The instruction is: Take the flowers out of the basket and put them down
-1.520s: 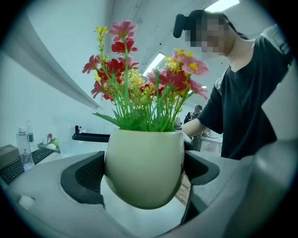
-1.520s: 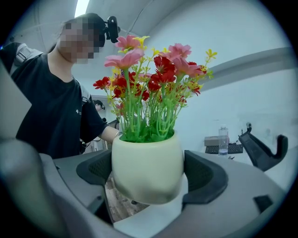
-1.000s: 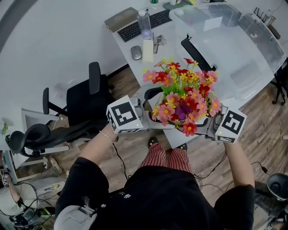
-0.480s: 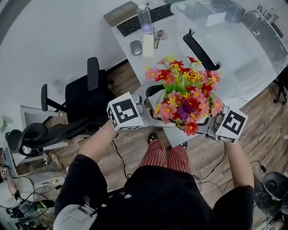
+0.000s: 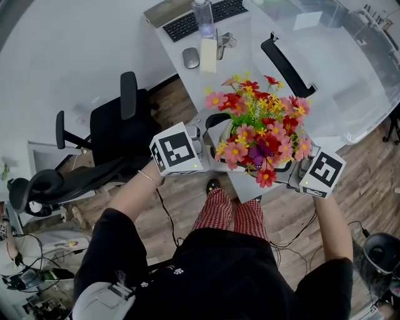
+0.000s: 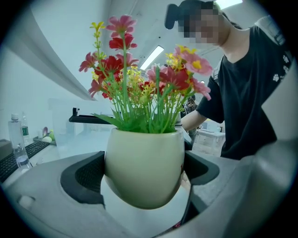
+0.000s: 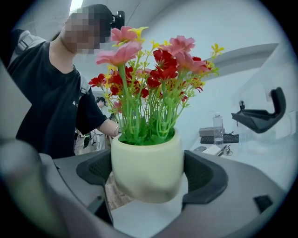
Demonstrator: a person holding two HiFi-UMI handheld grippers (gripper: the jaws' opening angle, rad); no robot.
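A bunch of pink, red and yellow artificial flowers [image 5: 259, 125] stands upright in a cream round pot [image 6: 144, 167], held in the air over the near edge of the white desk [image 5: 187, 81]. My left gripper [image 5: 217, 140] clasps the pot from the left, with the pot wedged between its black pads [image 6: 86, 174]. From the right, my right gripper [image 5: 289, 165] grips the same pot [image 7: 146, 172] between its pads [image 7: 205, 176]. Blooms hide the pot in the head view. No basket shows in any view.
On the desk lie a keyboard [image 5: 206, 19], a water bottle [image 5: 203, 15], a mouse [image 5: 190, 57] and a large clear plastic bin [image 5: 331, 62]. A black office chair [image 5: 119, 137] stands on the wood floor to the left. The person stands behind the pot.
Both grippers keep their hold on the pot. The pot and grippers have drifted slightly right, and the desk items have slid toward the top of the head view.
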